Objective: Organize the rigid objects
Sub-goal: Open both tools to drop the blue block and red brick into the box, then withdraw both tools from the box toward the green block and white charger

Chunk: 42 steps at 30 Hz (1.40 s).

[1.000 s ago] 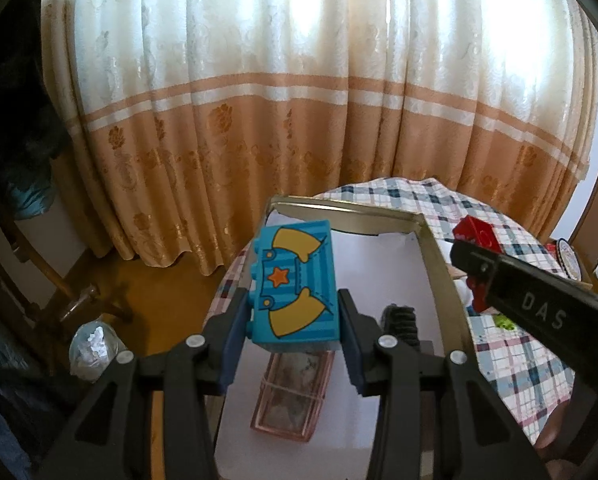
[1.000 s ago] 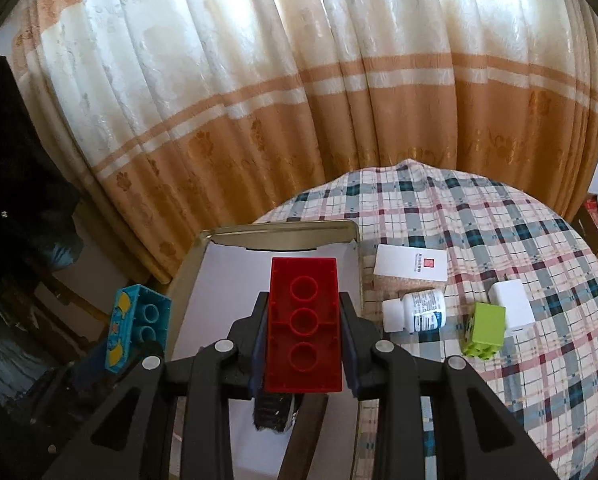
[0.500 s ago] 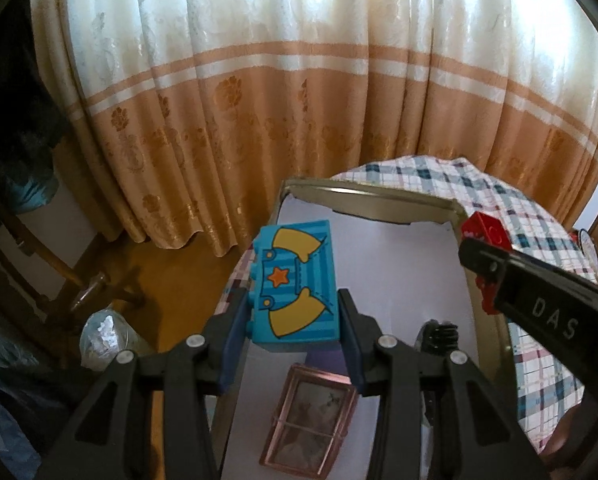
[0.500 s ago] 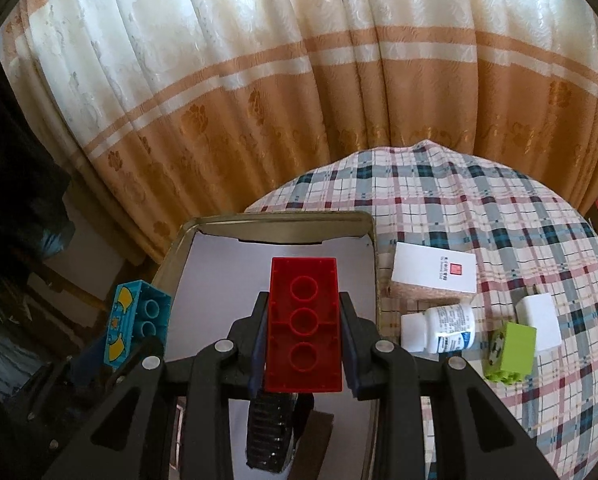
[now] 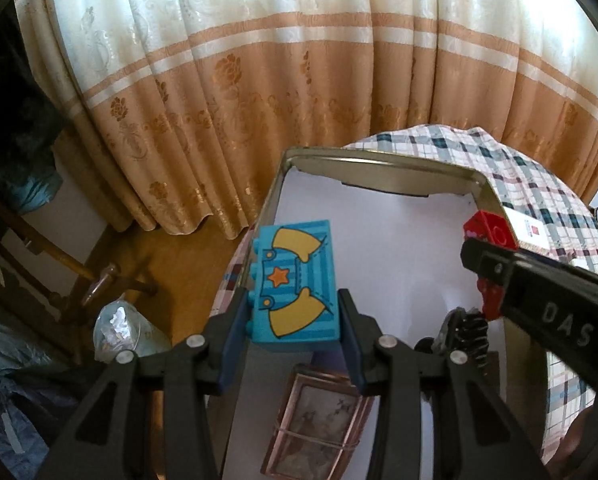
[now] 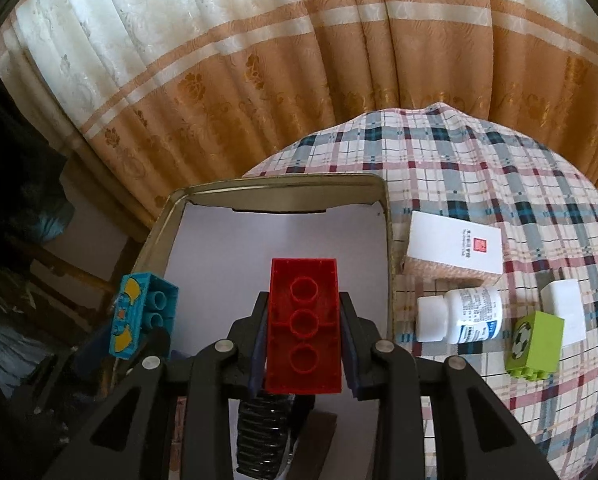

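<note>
My left gripper (image 5: 295,320) is shut on a blue toy brick (image 5: 295,284) with yellow shapes and an orange star, held above the left edge of a metal tray (image 5: 379,160) lined with white paper. My right gripper (image 6: 303,340) is shut on a red brick (image 6: 303,324), underside up, held above the same tray (image 6: 387,240). The blue brick shows at the left of the right wrist view (image 6: 143,320); the red brick shows at the right of the left wrist view (image 5: 491,236).
In the tray lie a pink framed card (image 5: 315,420) and a black ridged object (image 6: 263,432). On the plaid tablecloth (image 6: 499,168) sit a white box (image 6: 455,246), a white pill bottle (image 6: 459,314), a green brick (image 6: 535,340) and a white block (image 6: 565,312). Curtains hang behind.
Both grippers have drawn back and up from the tray, each still holding its brick; more of the tray and table shows now.
</note>
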{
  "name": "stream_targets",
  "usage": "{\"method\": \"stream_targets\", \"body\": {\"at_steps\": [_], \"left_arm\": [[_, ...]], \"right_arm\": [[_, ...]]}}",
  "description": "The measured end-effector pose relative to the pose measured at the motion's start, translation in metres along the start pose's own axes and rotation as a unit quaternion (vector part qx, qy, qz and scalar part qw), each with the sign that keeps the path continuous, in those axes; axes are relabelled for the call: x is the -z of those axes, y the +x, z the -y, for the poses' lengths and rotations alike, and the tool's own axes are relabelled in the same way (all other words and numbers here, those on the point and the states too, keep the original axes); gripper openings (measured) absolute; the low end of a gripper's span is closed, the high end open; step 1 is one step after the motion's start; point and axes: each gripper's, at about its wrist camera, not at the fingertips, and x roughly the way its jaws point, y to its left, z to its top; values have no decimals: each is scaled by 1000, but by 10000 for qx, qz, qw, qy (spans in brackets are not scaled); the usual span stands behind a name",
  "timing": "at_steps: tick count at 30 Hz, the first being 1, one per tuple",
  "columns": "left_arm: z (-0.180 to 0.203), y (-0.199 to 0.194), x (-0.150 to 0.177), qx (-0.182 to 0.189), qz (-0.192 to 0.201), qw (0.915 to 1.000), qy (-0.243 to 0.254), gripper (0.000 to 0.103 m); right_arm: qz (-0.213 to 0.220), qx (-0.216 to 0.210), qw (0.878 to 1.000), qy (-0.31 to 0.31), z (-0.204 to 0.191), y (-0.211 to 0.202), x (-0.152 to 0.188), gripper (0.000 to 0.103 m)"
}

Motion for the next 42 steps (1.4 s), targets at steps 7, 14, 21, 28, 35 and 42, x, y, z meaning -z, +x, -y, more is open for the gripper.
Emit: {"method": "stream_targets", "body": {"at_steps": [7,14,21,28,35,42], "left_arm": [[-3,-8,0,233,110,9997,-43,54],[4,-49,1,192,798,9965,162,102],[7,-73,8,284,1082,9935,193,102],[15,-83,17,300,1124,9930,224,102],[28,-91,31,378,1099,9926,364,102],[40,-92,42,424,998,9931,458,102]], "right_arm": [[174,-297,9988,348,10,-16,3,67],[645,-415,9939,795,25,-48,19,71],[1292,-57,9876,887,38,-87,42,71],[1938,399,9776,716,46,-123,61,76],[2243,708,9686,803,58,-142,78,82],[2145,754,9693,931,69,-142,88,82]]}}
